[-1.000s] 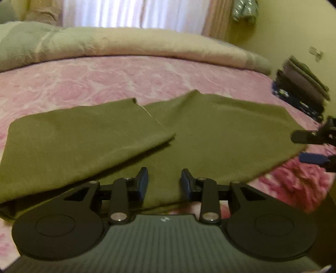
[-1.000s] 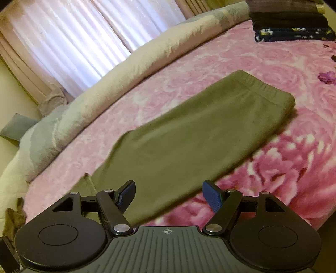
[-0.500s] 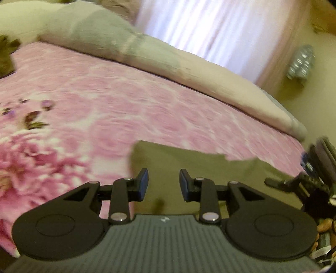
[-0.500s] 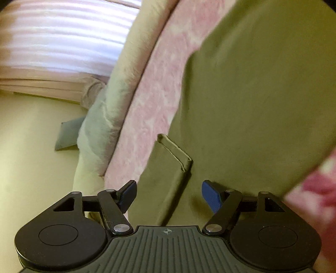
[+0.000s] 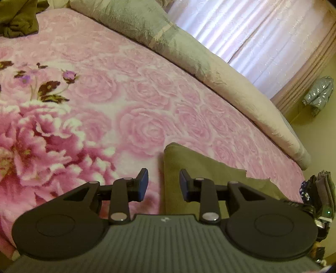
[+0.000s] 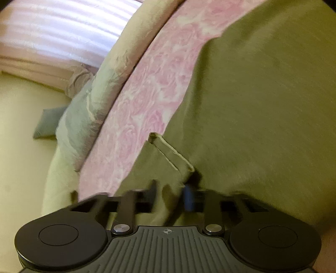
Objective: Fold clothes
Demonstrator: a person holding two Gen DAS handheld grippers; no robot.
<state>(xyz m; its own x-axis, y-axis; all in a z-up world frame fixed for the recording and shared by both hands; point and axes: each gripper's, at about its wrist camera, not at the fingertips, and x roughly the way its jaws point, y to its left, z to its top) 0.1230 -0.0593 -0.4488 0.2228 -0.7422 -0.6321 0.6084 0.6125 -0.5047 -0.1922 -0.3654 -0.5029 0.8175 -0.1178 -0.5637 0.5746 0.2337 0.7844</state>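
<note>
An olive-green garment lies folded flat on the pink rose bedspread. My left gripper is open, and the garment's left corner edge lies between its fingers. In the right wrist view the same garment fills the right side, with a hemmed leg end just ahead. My right gripper is blurred by motion; its fingers have drawn close around a fold of the olive cloth.
A rolled grey-beige duvet runs along the far bed edge under white curtains. A crumpled olive garment sits at far left. A stack of folded clothes stands at right. A grey pillow lies on the floor.
My right gripper's fingers have closed in from wide open onto the garment's fold. My left gripper has shifted so that the garment's left corner sits between its fingers.
</note>
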